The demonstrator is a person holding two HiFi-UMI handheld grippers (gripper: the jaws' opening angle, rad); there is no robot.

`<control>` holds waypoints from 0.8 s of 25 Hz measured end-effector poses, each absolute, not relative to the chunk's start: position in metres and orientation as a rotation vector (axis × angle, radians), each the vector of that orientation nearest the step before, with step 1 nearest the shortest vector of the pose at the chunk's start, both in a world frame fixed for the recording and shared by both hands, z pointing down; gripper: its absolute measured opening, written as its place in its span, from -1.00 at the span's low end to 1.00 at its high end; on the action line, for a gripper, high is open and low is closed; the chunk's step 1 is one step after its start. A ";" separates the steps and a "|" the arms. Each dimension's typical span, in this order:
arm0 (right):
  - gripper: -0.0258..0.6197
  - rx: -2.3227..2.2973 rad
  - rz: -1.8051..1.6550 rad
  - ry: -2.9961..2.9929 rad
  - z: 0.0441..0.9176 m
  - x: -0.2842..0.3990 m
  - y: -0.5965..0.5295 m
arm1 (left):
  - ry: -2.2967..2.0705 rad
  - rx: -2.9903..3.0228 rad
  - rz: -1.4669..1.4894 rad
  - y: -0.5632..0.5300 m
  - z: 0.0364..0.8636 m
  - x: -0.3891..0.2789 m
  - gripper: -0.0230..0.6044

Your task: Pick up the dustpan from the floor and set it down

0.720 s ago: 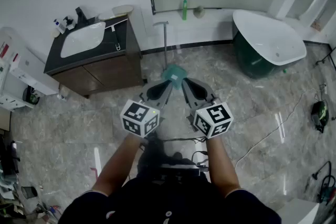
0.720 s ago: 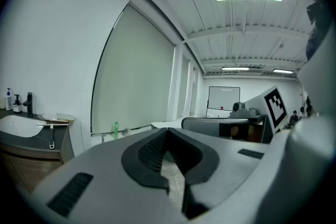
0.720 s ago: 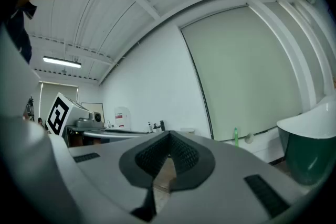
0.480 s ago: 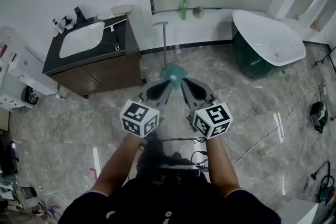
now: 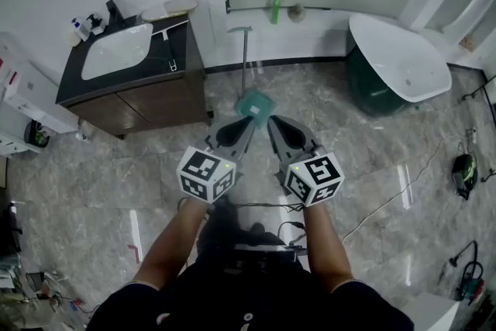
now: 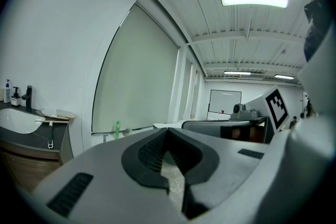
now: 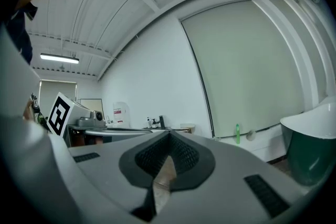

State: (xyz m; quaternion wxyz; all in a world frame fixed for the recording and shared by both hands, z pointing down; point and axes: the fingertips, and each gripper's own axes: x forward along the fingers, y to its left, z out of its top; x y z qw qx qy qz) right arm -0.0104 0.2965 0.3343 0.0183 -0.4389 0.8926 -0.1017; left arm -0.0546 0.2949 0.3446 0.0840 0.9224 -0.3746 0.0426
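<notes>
A teal dustpan (image 5: 254,105) with a long upright grey handle (image 5: 243,62) stands on the marble floor near the far wall, seen in the head view. My left gripper (image 5: 245,125) and right gripper (image 5: 273,125) are held side by side at waist height, pointing toward it, with their tips just short of the pan in the picture. Both are shut with nothing between the jaws. The closed left gripper (image 6: 167,132) and closed right gripper (image 7: 168,135) each fill the lower part of their own gripper view. The dustpan does not show in either of those views.
A dark vanity with a white sink (image 5: 118,52) stands at the left, close to the dustpan. A white and green bathtub (image 5: 397,60) sits at the right. A green bottle (image 5: 273,9) rests on the wall ledge. A cable (image 5: 403,190) trails over the floor at the right.
The head view has shifted a little, so the dustpan and vanity sit slightly higher in the picture. Both grippers stay shut and side by side.
</notes>
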 end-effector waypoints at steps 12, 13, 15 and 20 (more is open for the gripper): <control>-0.90 -1.531 -0.353 2.739 0.342 -0.072 0.215 | -1.021 2.763 0.133 0.208 0.353 -0.119 -0.89; -0.90 -1.545 -0.348 2.734 0.342 -0.076 0.208 | -1.011 2.766 0.133 0.200 0.353 -0.124 -0.89; -0.90 -1.568 -0.338 2.730 0.343 -0.083 0.192 | -0.999 2.770 0.135 0.182 0.355 -0.131 -0.89; -0.90 -1.593 -0.340 2.744 0.351 -0.095 0.161 | -1.000 2.745 0.141 0.146 0.368 -0.145 -0.89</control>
